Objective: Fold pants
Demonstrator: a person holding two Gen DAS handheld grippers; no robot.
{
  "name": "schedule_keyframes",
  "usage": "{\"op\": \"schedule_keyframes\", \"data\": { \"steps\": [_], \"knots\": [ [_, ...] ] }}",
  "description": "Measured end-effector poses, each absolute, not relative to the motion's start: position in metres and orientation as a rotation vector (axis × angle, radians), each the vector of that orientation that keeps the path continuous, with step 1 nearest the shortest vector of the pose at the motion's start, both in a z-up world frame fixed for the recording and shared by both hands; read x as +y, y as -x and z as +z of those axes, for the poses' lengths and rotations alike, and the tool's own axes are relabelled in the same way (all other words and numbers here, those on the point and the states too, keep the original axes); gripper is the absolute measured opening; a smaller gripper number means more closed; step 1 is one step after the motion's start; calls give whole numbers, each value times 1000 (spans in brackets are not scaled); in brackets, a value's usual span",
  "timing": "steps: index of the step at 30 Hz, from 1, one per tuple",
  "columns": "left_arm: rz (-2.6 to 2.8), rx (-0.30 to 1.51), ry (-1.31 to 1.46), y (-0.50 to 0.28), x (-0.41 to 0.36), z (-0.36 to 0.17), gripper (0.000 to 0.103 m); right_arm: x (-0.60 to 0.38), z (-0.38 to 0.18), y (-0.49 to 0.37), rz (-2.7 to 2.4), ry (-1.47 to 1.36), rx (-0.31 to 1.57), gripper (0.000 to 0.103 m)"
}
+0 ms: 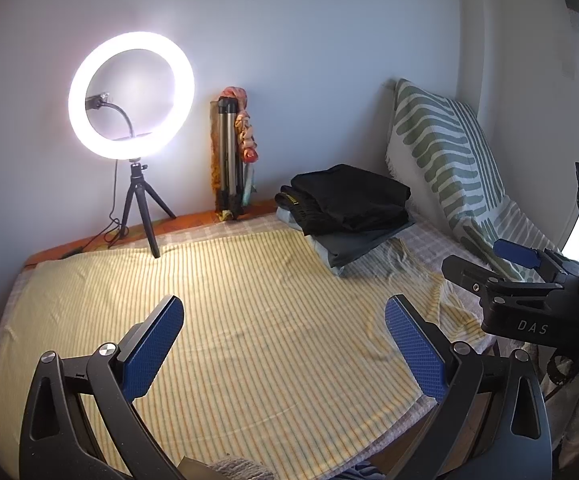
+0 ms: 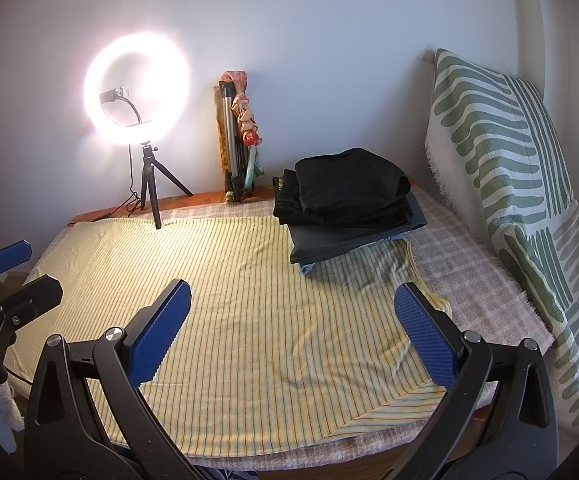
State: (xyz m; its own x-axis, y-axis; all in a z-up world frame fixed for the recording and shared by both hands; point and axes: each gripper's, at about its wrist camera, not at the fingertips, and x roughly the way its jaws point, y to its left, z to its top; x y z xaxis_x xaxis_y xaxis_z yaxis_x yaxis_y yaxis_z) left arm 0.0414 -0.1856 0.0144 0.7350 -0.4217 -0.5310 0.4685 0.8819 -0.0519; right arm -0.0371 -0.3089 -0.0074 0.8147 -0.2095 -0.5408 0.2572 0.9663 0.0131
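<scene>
Hovering spread and empty over the yellow striped sheet (image 2: 249, 300), the left gripper (image 1: 285, 344) and right gripper (image 2: 293, 332) hold nothing; the black pants (image 2: 349, 192) lie folded atop a stack of folded clothes (image 2: 353, 240) at the far side. This pair looks done, so the next move likely calls for fetching another. "DAS" reads on the right gripper's body in the left view.

White letters "DAS" on the black body of the right gripper (image 1: 493, 260), seen in left wrist view, right of the left gripper (image 1: 285, 344). In right wrist view, a partial white mark on the left gripper body, too cut off to read.
</scene>
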Motion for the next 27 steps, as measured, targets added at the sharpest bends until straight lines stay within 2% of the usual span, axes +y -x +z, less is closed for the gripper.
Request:
{"op": "schedule_keyframes", "data": {
  "steps": [27],
  "knots": [
    [-506, 563, -83, -43, -187, 18, 101, -307, -12, 38, -243, -98, 566, 103]
  ]
}}
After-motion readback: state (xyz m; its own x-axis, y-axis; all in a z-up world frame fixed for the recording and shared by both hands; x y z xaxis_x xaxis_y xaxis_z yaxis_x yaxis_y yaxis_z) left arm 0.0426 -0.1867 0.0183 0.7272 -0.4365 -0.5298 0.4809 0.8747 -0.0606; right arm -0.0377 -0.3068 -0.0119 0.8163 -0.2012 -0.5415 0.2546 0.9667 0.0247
